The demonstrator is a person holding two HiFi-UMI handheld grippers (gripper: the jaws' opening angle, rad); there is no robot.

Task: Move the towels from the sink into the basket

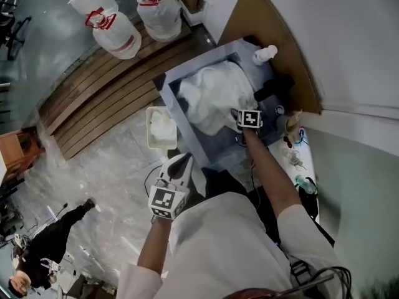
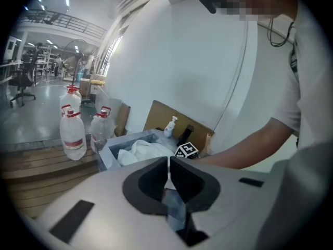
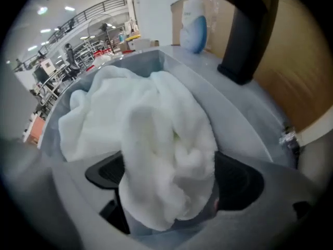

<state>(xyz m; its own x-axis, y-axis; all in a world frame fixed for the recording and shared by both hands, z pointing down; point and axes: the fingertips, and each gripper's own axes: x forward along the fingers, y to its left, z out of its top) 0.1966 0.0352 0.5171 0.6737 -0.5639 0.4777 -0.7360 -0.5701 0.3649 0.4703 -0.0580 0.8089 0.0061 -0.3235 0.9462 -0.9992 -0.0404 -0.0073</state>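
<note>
A heap of white towels [image 1: 215, 95] fills the grey metal sink [image 1: 167, 85]. My right gripper [image 1: 244, 118] points steeply down into the sink at the heap's near right edge. In the right gripper view its jaws stand wide apart, and a thick fold of towel [image 3: 166, 155] bulges between the dark pads [image 3: 242, 178]; the right gripper [image 3: 169, 184] is open. My left gripper [image 1: 184, 161] hovers lower, in front of the sink beside the white basket [image 1: 151, 114], which holds a towel [image 1: 163, 128]. The left gripper [image 2: 168, 172] is shut with nothing in it.
A black faucet [image 3: 252, 30] and a soap bottle [image 3: 193, 27] stand at the sink's back. Three large water bottles [image 1: 115, 33] sit on a wooden slat platform [image 1: 93, 98] to the left. A person [image 1: 50, 242] stands at the lower left.
</note>
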